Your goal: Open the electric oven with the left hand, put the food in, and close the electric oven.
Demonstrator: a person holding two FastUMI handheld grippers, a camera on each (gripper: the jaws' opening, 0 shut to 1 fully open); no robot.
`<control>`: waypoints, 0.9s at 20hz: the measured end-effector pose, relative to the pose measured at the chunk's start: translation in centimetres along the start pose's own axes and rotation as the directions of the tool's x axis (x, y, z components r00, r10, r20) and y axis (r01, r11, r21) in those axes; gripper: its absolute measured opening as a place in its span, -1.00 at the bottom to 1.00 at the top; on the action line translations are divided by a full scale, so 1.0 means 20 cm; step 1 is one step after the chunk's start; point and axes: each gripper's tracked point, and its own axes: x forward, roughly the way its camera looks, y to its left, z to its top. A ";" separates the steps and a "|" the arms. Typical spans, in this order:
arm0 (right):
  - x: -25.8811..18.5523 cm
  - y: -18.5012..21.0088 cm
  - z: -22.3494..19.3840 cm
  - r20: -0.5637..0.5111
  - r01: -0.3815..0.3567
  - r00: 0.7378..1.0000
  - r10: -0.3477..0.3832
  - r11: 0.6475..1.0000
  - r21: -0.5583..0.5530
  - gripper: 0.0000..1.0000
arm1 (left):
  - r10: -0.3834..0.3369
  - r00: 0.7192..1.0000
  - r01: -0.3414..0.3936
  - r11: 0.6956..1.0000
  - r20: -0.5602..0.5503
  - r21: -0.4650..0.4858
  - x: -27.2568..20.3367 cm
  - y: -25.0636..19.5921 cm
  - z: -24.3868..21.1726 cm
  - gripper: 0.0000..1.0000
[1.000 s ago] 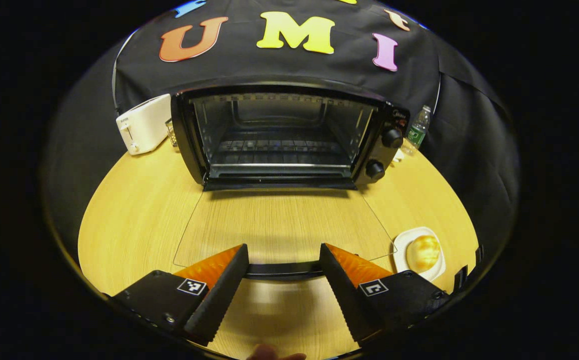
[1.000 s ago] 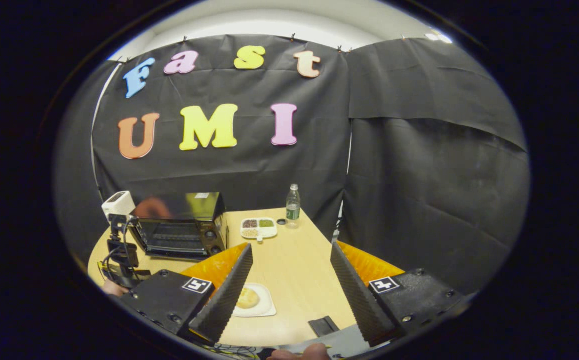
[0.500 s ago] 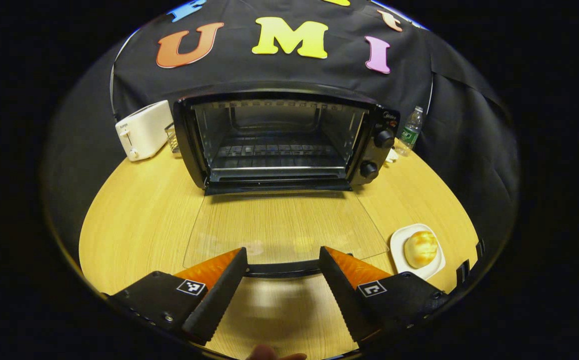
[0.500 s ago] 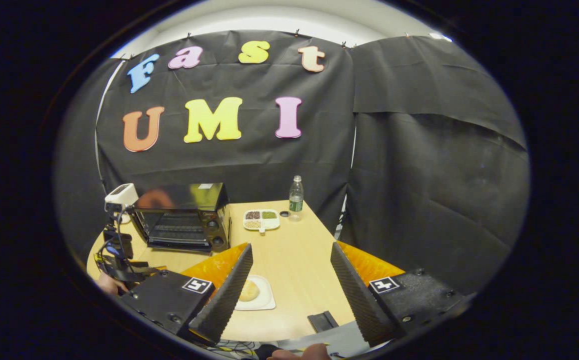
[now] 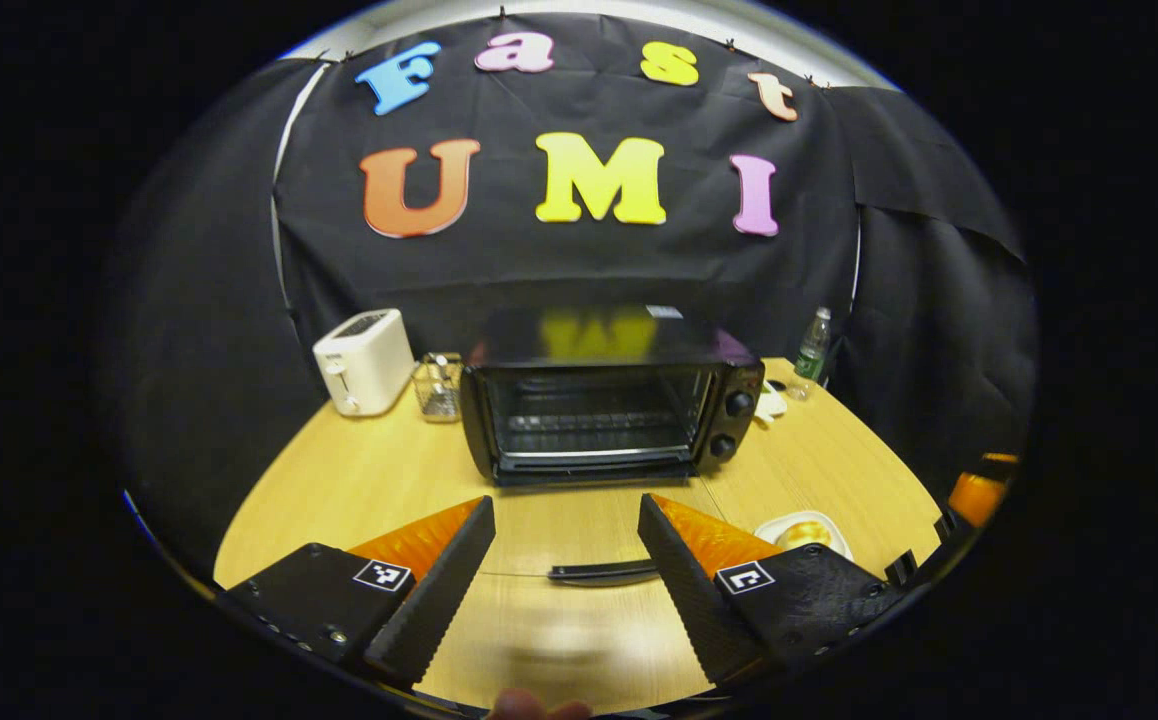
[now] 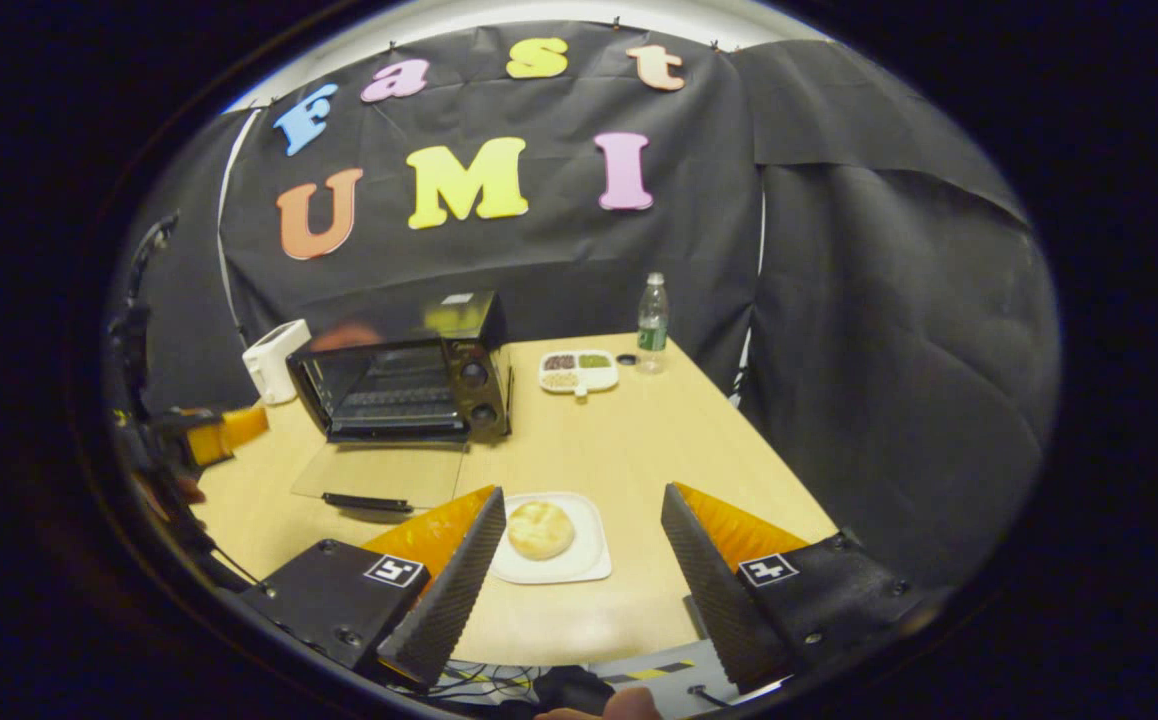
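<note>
A round wooden table (image 5: 359,480) stands in a booth hung with black cloth (image 6: 889,300), and a black oven (image 5: 604,400) sits toward its back with the glass door (image 6: 379,472) folded down flat on the tabletop, its dark handle (image 5: 601,571) at the near edge. In the left gripper view the left gripper (image 5: 564,575) hovers above that handle with its fingers spread wide and nothing between them. A white toaster (image 5: 364,360) and a small wire basket (image 5: 436,385) stand left of the oven; a water bottle (image 5: 812,350) stands to its right, near the wall. In the right gripper view the right gripper (image 6: 579,575) is likewise spread apart and empty, poised over a bun (image 6: 540,529) on a white plate (image 6: 589,555), which lies in front of and to the right of the oven, apart from the door. Farther back a divided dish (image 6: 579,371) sits beside the bottle
</note>
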 end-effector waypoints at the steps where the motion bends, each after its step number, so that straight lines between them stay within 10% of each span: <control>1: 0.05 0.03 -0.05 -0.013 -0.014 1.000 0.015 1.000 0.003 0.97 | 0.026 0.999 -0.026 1.000 0.024 -0.010 -0.05 0.04 0.07 0.90; 18: 0.80 0.17 -0.59 -0.269 -0.105 0.960 0.083 0.992 -0.068 0.96 | 0.051 0.998 -0.044 0.989 0.045 -0.139 -0.23 -0.21 0.46 0.89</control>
